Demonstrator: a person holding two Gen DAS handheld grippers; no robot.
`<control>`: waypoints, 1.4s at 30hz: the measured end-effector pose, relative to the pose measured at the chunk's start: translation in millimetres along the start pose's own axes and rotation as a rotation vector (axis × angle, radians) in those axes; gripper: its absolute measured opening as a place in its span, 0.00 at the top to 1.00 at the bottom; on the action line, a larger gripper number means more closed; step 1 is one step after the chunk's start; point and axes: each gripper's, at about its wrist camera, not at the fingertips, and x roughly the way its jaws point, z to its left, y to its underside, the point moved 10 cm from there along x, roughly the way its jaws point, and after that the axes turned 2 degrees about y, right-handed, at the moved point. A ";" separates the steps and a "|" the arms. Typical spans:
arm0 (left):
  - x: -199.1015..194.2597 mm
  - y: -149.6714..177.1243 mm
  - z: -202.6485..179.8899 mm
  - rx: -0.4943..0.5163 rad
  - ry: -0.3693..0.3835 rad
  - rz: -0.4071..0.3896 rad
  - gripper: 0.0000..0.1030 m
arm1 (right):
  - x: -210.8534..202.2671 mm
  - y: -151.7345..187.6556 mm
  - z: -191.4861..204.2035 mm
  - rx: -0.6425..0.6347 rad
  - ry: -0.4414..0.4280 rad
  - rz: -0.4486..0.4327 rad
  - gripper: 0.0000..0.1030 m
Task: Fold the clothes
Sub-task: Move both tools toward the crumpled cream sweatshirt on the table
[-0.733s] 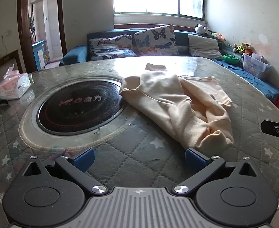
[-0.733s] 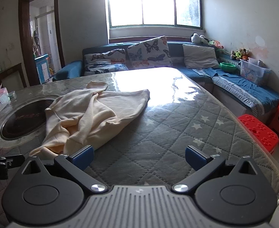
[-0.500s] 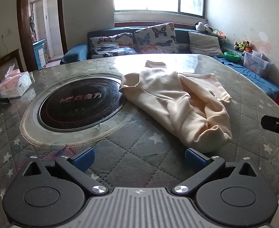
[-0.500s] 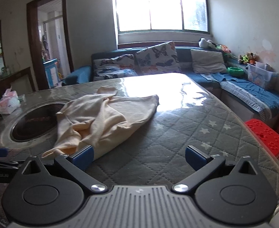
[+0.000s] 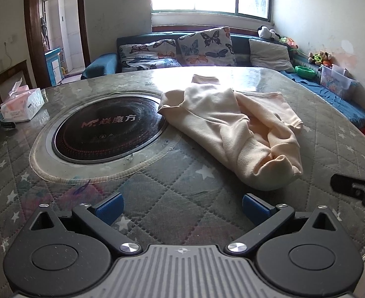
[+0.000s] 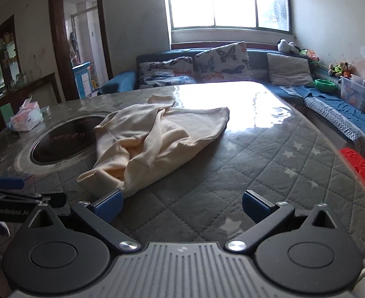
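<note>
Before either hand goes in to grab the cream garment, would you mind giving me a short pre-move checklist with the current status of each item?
1. Left tongs open, holding nothing: ok.
2. Right tongs open, holding nothing: ok.
3. Cream garment spread flat for folding: not ok, crumpled in a heap.
4. Garment wholly on the quilted table: not ok, one corner overlaps the black cooktop.
5. Tissue box apart from the garment: ok.
6. Sleeves and hem identifiable: cannot tell, folds hide them.
</note>
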 end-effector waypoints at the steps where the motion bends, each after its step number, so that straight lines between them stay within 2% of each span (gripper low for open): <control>1: -0.3 -0.1 -0.4 0.000 0.001 0.000 0.00 | 0.0 1.2 1.8 -0.009 -0.002 0.005 0.00; 10: -1.4 1.1 -2.3 0.003 0.006 0.007 0.00 | 4.0 10.5 10.5 -0.035 -0.022 0.054 0.00; 42: 10.2 1.9 -10.6 0.038 -0.006 0.058 0.00 | 15.6 14.4 24.4 -0.077 -0.049 0.080 0.00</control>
